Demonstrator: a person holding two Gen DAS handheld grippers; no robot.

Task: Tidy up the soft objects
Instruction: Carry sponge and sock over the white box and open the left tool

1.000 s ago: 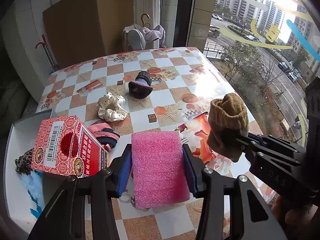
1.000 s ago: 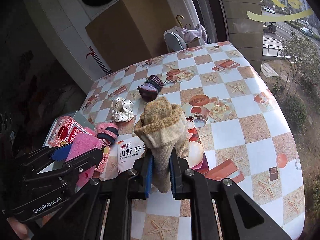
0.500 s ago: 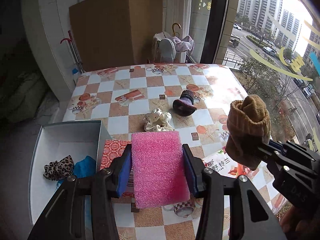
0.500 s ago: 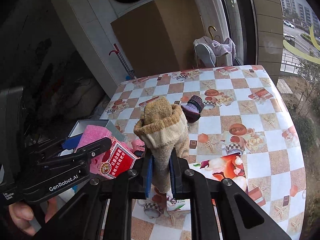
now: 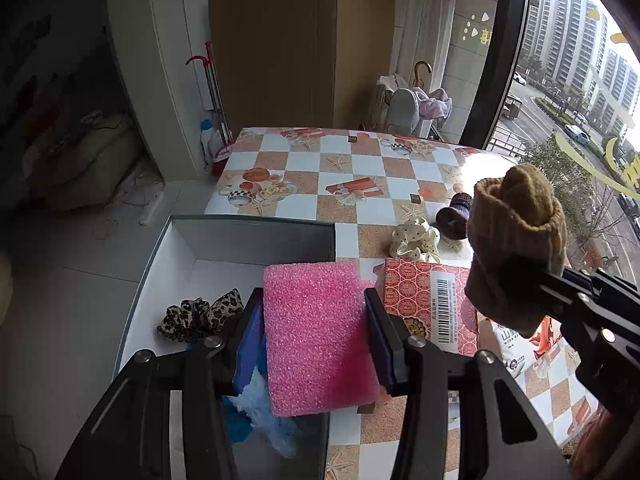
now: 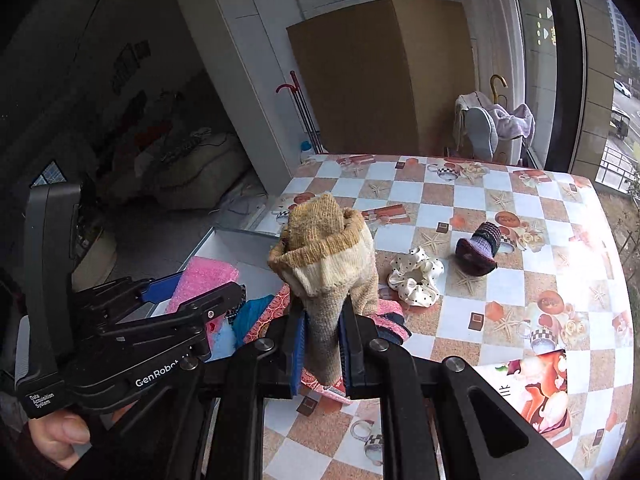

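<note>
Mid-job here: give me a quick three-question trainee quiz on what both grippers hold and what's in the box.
1. True or false: the left gripper is shut on a pink foam sponge.
2. What does the right gripper hold? A) white dotted scrunchie B) rolled tan sock C) red carton
3. Fill in: a ____-print scrunchie already lies in the white box.

Key
1. True; its fingers press both sides of the sponge, over the box.
2. B; the tan sock stands between the fingers. The white dotted scrunchie lies on the table, and the red carton sits beside the box.
3. Leopard; the leopard-print scrunchie lies on the box floor.
</note>
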